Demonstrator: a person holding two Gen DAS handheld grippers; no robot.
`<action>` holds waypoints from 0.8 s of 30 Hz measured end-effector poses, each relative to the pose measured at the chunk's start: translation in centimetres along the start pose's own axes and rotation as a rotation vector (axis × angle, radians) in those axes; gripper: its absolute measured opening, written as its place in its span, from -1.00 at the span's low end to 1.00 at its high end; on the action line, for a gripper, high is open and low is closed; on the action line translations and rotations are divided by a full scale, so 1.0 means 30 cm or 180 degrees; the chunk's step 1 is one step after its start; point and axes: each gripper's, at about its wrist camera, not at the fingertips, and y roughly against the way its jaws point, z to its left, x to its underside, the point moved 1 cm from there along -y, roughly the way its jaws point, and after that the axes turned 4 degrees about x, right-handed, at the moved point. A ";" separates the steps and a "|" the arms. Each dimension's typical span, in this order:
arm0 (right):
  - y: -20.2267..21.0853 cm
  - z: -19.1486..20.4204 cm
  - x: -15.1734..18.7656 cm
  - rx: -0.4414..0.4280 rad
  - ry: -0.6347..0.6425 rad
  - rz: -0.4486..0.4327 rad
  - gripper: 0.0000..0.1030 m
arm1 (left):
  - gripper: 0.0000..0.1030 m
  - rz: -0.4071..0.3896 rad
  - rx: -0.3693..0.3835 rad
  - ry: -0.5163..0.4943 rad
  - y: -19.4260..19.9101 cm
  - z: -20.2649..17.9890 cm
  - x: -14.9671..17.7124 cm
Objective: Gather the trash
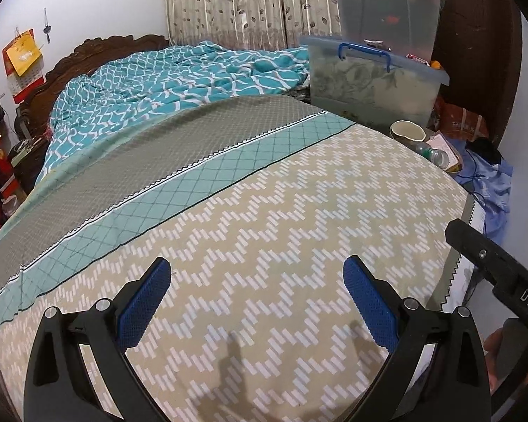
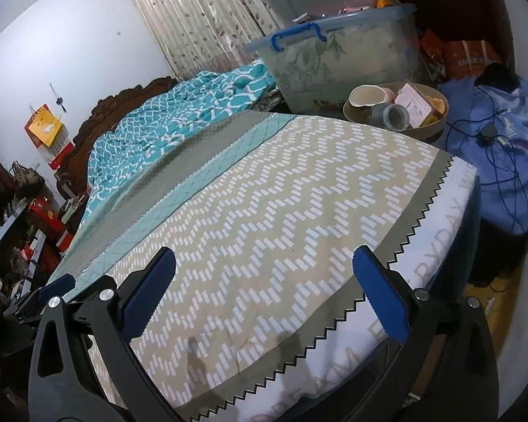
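Both grippers hover over the foot of a bed with a beige zigzag cover. My left gripper is open and empty. My right gripper is open and empty near the bed's right edge; its body shows in the left wrist view. Beyond the bed's far right corner a tan bowl holds a cream cup, a lying plastic bottle, a pink card packet and an orange slice. The cup and bottle also show in the left wrist view.
A rumpled teal blanket lies at the head of the bed. Stacked clear storage boxes stand at the far right corner. A blue cloth with a cable lies right of the bed. Clutter fills shelves at left.
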 end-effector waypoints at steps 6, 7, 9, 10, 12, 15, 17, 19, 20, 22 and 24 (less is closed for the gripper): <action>0.024 -0.035 -0.007 0.0037 -0.0078 -0.0104 0.93 | 0.83 -0.0056 -0.0030 -0.0037 0.020 -0.030 -0.011; 0.027 -0.038 -0.007 0.0039 -0.0082 -0.0112 0.93 | 0.83 -0.0059 -0.0027 -0.0044 0.021 -0.038 -0.012; 0.032 -0.050 -0.009 0.0038 -0.0097 -0.0137 0.93 | 0.83 -0.0052 -0.0008 -0.0052 0.023 -0.052 -0.010; 0.031 -0.054 -0.011 0.0030 -0.0107 -0.0143 0.93 | 0.83 -0.0045 0.0008 -0.0055 0.024 -0.059 -0.011; 0.032 -0.061 -0.012 0.0004 -0.0117 -0.0151 0.93 | 0.83 -0.0032 0.0034 -0.0070 0.024 -0.073 -0.010; 0.039 -0.068 -0.009 -0.0038 -0.0099 -0.0168 0.93 | 0.83 -0.0032 0.0028 -0.0079 0.032 -0.096 -0.008; 0.043 -0.076 -0.010 -0.0056 -0.0092 -0.0191 0.93 | 0.83 -0.0024 0.0040 -0.0069 0.037 -0.110 -0.006; 0.049 -0.085 -0.012 -0.0067 -0.0104 -0.0219 0.93 | 0.83 -0.0016 0.0036 -0.0063 0.042 -0.123 -0.003; 0.053 -0.091 -0.014 -0.0072 -0.0117 -0.0232 0.93 | 0.83 -0.0009 0.0032 -0.0062 0.042 -0.128 -0.002; 0.066 -0.112 -0.018 -0.0083 -0.0169 -0.0282 0.93 | 0.83 0.0000 0.0021 -0.0075 0.047 -0.144 0.002; 0.087 -0.131 -0.022 -0.0079 -0.0214 -0.0369 0.93 | 0.83 -0.0012 -0.0008 -0.0097 0.056 -0.163 0.006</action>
